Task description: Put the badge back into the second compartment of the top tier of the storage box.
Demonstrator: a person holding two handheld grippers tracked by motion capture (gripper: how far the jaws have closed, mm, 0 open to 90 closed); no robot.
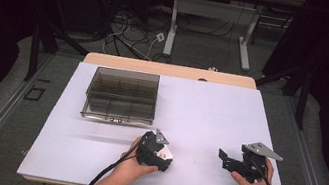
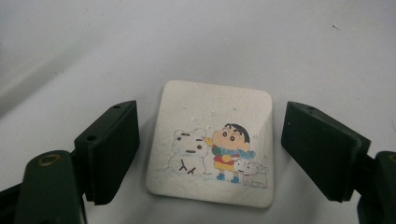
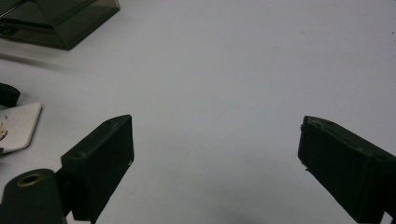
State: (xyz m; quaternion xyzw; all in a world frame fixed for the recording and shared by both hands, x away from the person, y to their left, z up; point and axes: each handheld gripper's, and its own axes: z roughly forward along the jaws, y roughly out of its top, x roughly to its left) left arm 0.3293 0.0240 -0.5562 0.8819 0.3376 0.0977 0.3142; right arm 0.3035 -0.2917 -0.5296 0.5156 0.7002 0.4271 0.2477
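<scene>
A small white square card (image 2: pixel 212 140) with a cartoon of a child, a snowman and a small dog lies flat on the white table (image 1: pixel 209 115). My left gripper (image 2: pixel 212 149) points down over it, one jaw on each side of the card with a narrow gap at both edges, so it is open. From above, the left gripper (image 1: pixel 155 152) covers most of the card (image 1: pixel 165 154). My right gripper (image 1: pixel 223 158) hovers low at the table's right front, open, with only bare table between its jaws (image 3: pixel 215 158). A corner of the card (image 3: pixel 18 126) lies at the far left of the right gripper view.
A smoky transparent compartment box (image 1: pixel 121 95) stands shut at the table's back left; its corner (image 3: pixel 56 18) also appears in the right gripper view. Behind the table are a wooden edge (image 1: pixel 171 70), desk legs and cables on the floor.
</scene>
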